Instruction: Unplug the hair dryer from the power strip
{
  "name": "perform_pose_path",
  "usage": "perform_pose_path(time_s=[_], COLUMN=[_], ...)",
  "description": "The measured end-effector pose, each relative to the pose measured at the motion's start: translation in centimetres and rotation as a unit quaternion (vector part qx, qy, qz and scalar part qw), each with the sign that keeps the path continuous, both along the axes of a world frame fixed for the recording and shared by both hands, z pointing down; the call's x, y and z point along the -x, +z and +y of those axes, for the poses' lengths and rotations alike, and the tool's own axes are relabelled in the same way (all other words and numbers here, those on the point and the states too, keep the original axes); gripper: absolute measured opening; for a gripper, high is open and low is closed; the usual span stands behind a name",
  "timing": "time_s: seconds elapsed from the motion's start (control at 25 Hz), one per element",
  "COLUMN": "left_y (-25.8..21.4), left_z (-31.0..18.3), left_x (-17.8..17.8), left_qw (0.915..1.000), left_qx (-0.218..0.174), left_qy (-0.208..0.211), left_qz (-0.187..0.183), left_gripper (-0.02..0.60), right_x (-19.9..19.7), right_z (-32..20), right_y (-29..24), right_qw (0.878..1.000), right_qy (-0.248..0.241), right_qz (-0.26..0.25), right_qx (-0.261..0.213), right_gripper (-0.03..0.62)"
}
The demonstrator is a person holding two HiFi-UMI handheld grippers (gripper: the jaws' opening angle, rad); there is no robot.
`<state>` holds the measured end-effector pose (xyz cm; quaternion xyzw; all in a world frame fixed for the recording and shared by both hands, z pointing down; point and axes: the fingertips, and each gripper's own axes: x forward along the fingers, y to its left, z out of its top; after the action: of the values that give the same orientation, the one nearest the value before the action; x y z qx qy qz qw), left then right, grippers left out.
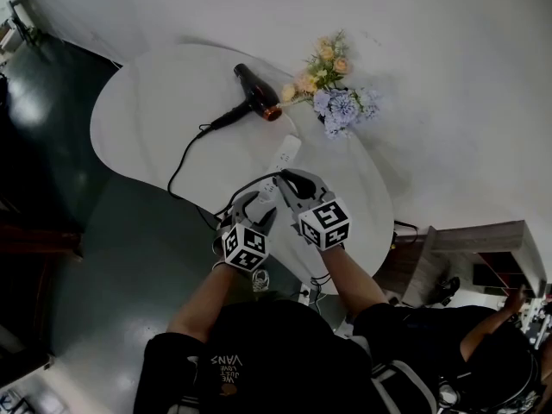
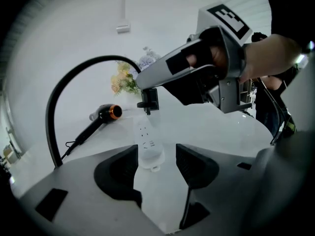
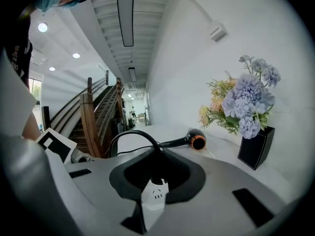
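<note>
Right hand-held gripper (image 2: 150,94) is clamped tight on the black plug (image 2: 149,101), jaws pinched nearly together round it. From my left gripper view the plug hangs just above the far end of the white power strip (image 2: 147,144), and I can see a sliver of bench (image 1: 155,119) between its pin and the socket face. I'd call it out, though only barely clear.

Left hand-held gripper (image 2: 156,166) has its jaws wide apart. The near end of the strip sits between the pads, but neither pad looks pressed on it, so that hand holds nothing.

Here's what matters now. The strip's long axis runs straight away from my left jaws, toward the hair dryer (image 1: 255,94) lying at the far side of the bench near the flowers (image 1: 336,97). The plug is directly over that axis, above the sockets it belongs to. The cord (image 2: 64,90) arcs up from the plug and swings round to the left before dropping back to the dryer's handle.

So the right hand is the one on the job; the left is nearest the strip and best placed to steady it. My read: the next move wants the plug taken up and sideways off that line, away from the sockets, minding the springy cord that could tug it back.
</note>
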<state>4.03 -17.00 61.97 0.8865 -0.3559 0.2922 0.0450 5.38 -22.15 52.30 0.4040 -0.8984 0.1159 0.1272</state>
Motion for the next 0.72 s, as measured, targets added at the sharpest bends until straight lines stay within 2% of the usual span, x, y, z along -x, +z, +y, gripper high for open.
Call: perform_pose_path(time_s=[0.32, 0.72], left_y=[-4.5, -11.7], left_z=[3.5, 6.0], left_x=[0.0, 3.2], left_qw=[0.9980, 0.9890], left_qx=[-0.046, -0.109], left_qy=[0.008, -0.027], left_qz=[0.043, 0.096], left_gripper=[0.245, 0.232], right_x=[-0.1, -1.2], right_z=[2.1, 5.4], right_y=[-0.5, -2.5], right_qw=[1.000, 0.999], right_qy=[0.011, 0.021], right_qz=[-0.016, -0.042], right_qx=[0.004, 0.003], right_gripper=[0.066, 0.066])
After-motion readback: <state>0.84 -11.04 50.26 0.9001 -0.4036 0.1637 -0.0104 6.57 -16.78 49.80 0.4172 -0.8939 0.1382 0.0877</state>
